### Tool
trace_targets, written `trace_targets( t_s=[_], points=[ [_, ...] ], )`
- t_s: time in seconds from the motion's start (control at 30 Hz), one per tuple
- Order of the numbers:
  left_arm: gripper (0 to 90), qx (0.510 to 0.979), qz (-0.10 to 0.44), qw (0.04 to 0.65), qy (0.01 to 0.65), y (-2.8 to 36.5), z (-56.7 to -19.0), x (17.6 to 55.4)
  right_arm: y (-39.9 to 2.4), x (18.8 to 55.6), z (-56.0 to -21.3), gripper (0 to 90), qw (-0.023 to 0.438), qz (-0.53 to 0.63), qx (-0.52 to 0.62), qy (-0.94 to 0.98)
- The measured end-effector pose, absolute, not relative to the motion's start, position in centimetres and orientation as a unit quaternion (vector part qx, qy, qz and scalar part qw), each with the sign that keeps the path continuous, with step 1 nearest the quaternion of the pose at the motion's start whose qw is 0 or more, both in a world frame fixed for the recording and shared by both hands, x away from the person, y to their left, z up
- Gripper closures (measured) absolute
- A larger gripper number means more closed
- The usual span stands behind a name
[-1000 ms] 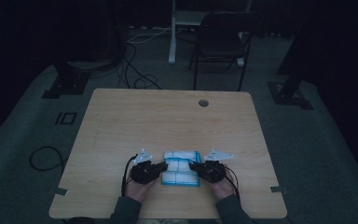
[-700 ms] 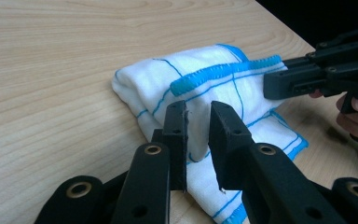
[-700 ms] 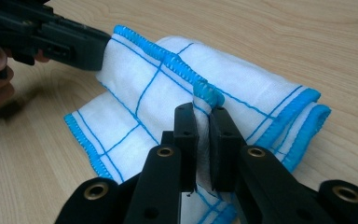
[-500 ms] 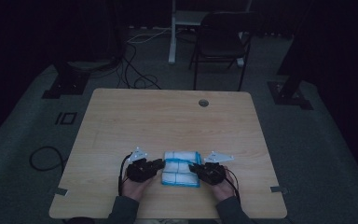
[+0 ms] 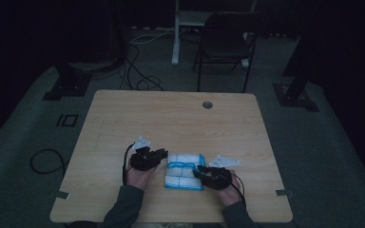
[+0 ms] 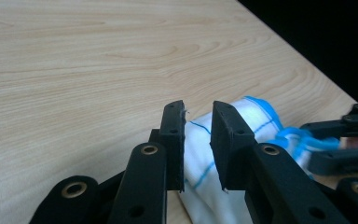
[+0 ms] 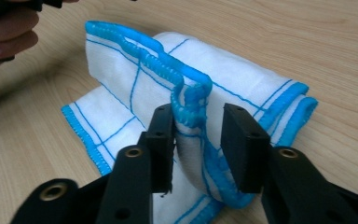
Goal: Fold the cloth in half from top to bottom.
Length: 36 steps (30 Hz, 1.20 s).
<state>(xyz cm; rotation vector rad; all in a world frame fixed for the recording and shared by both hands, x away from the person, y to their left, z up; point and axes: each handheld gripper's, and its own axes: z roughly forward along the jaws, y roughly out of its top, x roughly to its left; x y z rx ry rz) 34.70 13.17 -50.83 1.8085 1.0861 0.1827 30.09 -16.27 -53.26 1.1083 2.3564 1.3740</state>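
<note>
Cloth (image 7: 186, 93) hem stands between the right gripper's (image 7: 196, 140) parted jaws.

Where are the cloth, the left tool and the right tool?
cloth (image 5: 185, 171), high view, its white middle.
left tool (image 6: 198, 128), left gripper view, gap between its tips.
right tool (image 7: 196, 140), right gripper view, gap between its tips.

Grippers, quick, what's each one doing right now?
Left gripper: open, just been opening, beside the cloth.
Right gripper: open, just been opening, cloth fold between its jaws.

both forearms reach in low; left gripper (image 5: 160, 153) and right gripper (image 5: 198, 172) point inward, jaws parted, just been opening
</note>
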Motion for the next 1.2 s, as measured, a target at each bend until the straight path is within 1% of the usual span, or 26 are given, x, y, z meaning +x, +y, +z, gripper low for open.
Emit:
trace_targets(
  t_s=[0.17, 0.47, 0.77, 1.2],
  points=[
    [75.2, 0.766, 0.071, 0.473, 0.429, 12.2, -51.2, 34.8, -16.5, 30.0, -53.2, 59.9, 0.108, 0.459, 0.376, 0.798],
    [74.8, 0.783, 0.049, 0.462, 0.414, 11.7, -52.6, 33.3, -17.5, 29.6, -52.8, 56.1, 0.11, 0.465, 0.382, 0.791],
    [74.0, 0.793, 0.045, 0.455, 0.402, 12.0, -53.4, 31.1, -17.8, 29.1, -52.2, 55.6, 0.107, 0.486, 0.382, 0.779],
    [72.3, 0.798, 0.054, 0.453, 0.393, 11.8, -53.5, 29.4, -18.2, 28.7, -51.6, 55.4, 0.11, 0.503, 0.39, 0.764]
  ],
)
